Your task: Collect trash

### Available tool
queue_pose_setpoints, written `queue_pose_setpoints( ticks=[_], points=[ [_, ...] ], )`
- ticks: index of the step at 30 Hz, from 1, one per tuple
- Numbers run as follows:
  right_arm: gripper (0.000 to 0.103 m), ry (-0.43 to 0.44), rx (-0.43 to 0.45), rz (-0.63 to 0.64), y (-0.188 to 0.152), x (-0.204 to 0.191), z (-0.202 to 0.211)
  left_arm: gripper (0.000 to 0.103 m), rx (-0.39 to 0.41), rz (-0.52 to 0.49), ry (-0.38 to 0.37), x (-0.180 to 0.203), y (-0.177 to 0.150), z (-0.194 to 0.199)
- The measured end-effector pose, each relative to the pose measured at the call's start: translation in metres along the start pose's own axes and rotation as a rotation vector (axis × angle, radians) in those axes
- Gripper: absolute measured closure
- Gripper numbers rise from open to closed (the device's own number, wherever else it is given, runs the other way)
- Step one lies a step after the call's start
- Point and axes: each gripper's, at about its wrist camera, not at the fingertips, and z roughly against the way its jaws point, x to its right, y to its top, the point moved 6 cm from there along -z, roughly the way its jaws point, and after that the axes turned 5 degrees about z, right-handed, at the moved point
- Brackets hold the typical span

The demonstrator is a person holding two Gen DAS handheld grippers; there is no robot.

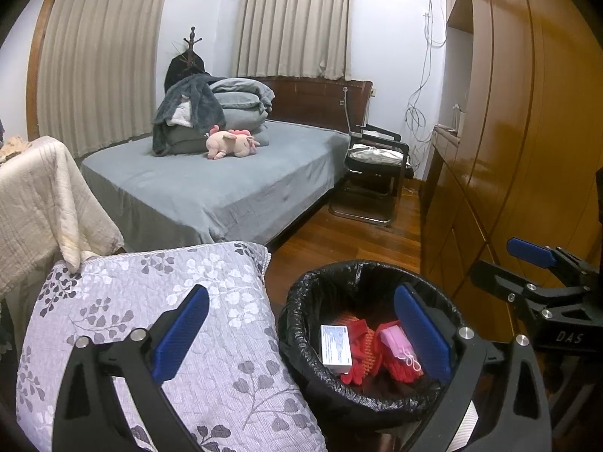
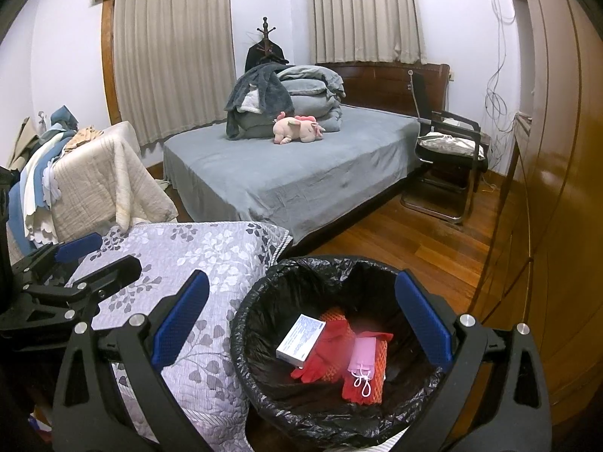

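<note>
Holding one white box, red gloves and one pink mask, the black-lined round bin sits under both empty grippers, left gripper and right gripper, jaws apart.

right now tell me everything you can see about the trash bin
The bin is round and lined with a glossy, crinkled black bag folded over its rim. It stands upright on the wood floor, against a floral cushion on its left. Inside lie a white box, red gloves, orange mesh and a pink mask with white loops. Both claws, left and right, hover open above it, touching nothing.
</note>
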Motion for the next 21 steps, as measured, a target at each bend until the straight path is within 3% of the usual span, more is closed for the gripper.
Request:
queue_pose_setpoints(
  ticks=[21],
  points=[
    [0.007,-0.001,0.000,0.001,0.0000,-0.0014,-0.0001,0.006,0.000,0.003,0.000,0.0003,0.0007,0.0020]
  ],
)
